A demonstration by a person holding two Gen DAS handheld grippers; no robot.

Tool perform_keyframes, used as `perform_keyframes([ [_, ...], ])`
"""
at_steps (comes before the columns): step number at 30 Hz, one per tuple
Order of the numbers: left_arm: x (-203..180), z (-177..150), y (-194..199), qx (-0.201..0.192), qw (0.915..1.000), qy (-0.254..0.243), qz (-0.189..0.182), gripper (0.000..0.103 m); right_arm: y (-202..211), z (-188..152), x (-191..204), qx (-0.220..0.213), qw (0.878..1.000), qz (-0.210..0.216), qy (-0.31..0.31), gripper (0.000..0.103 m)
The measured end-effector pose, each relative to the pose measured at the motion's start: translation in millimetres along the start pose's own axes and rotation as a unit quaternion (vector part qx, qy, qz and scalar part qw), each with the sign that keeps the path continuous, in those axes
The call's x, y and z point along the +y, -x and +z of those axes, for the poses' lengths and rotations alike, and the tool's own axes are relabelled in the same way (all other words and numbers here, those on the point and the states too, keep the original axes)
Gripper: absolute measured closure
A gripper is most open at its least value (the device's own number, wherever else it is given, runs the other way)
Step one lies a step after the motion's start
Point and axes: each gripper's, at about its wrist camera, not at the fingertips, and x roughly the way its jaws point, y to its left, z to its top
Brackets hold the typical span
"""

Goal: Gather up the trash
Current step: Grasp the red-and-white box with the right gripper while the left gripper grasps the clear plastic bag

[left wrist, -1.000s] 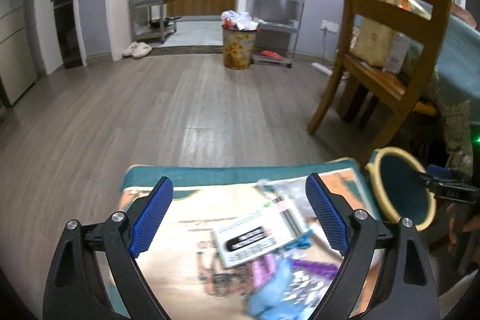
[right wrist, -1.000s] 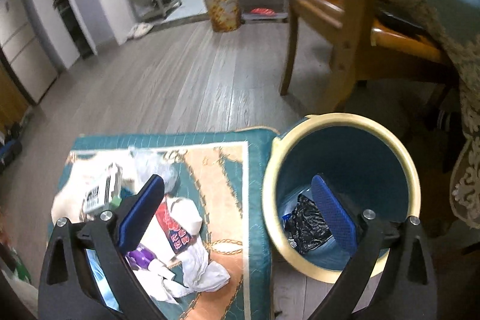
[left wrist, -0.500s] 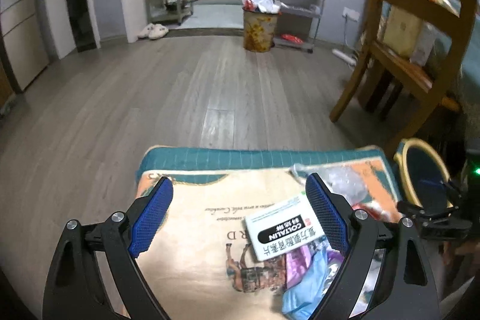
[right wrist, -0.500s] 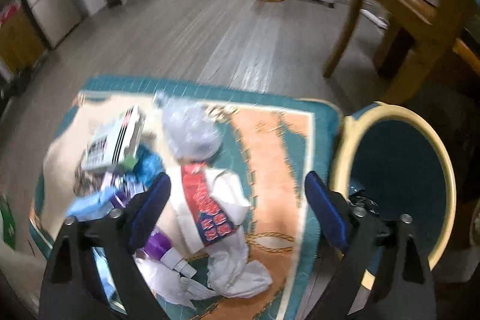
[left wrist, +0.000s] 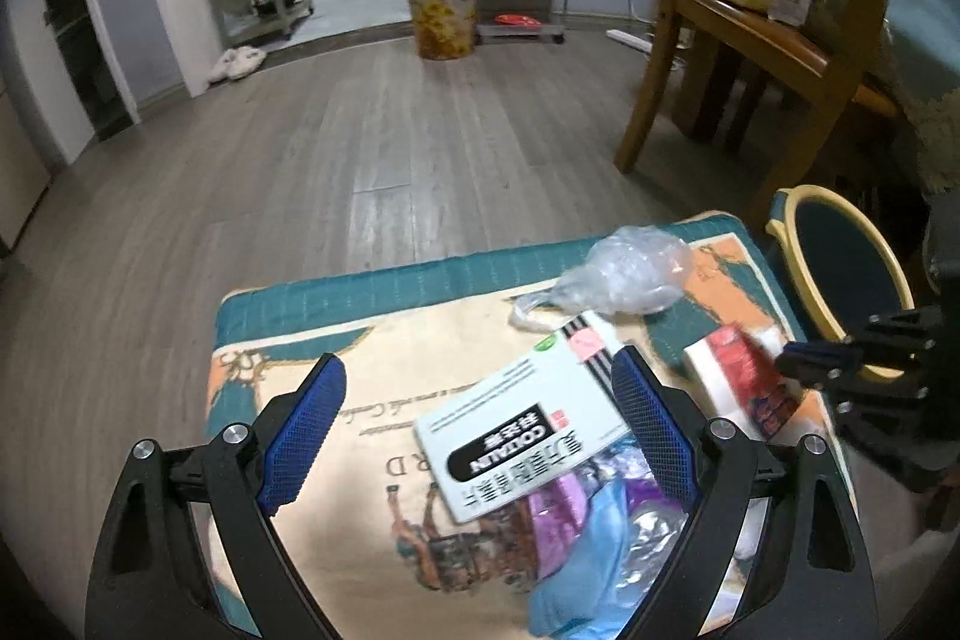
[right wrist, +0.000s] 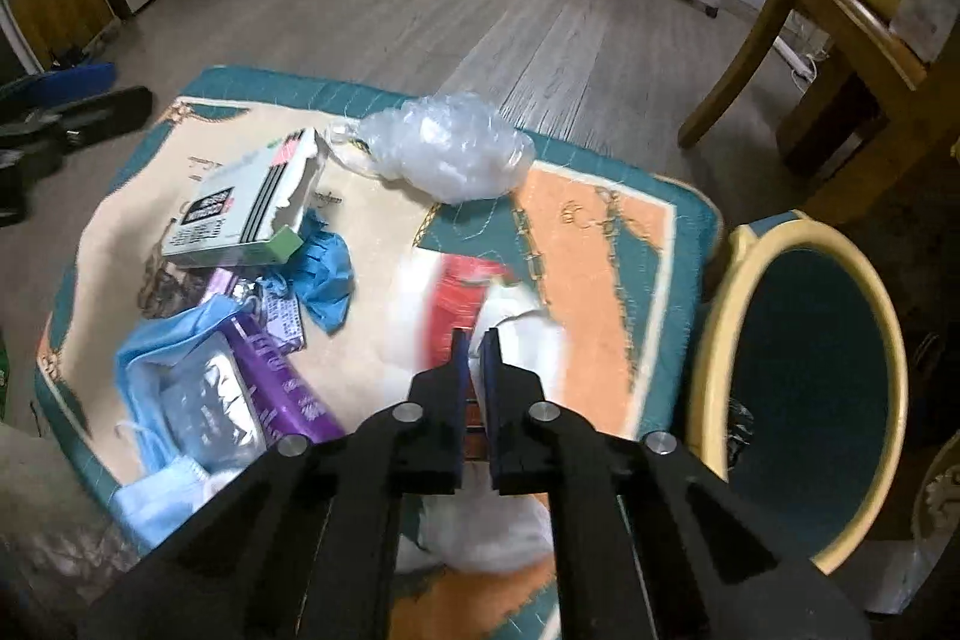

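From the left wrist view, the left gripper [left wrist: 477, 424] is seen held low over the mat [left wrist: 360, 292], its tongs spread wide with nothing between them. The white medicine box [left wrist: 522, 436] lies flat just ahead — a light, stiff carton, best taken across its long edges.

From the right wrist view, the right gripper [right wrist: 474, 358] is seen angled down with its tongs pinched together on the red-and-white wrapper [right wrist: 480, 298], which lies on the mat beside the bin [right wrist: 804, 376]. The wrapper is judged soft, thin and crushable — a fold can be pinched. The clear plastic bag [right wrist: 450, 148] lies farther back.
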Motion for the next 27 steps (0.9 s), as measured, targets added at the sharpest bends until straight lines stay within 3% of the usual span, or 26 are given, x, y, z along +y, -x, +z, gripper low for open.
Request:
perform_keyframes([
  [5,-15,10,-10,-0.003,0.9998,0.001,-0.021,0.013,27,3,-27,-0.019,1.0,0.005,-0.021,0.1],
  [11,-46,34,-43,-0.005,0.9985,-0.041,-0.037,0.013,38,14,-60,-0.049,0.996,0.019,-0.077,0.101],
  [19,-84,48,-97,0.035,0.9922,-0.106,-0.057,0.015,48,17,-104,-0.069,0.99,0.01,-0.123,0.1],
  [25,-102,50,-130,0.09,0.9875,-0.118,-0.052,0.03,50,15,-125,-0.072,0.987,0.01,-0.145,0.101],
  [27,-102,48,-137,0.106,0.9856,-0.119,-0.055,0.042,50,13,-127,-0.071,0.986,0.009,-0.148,0.101],
])
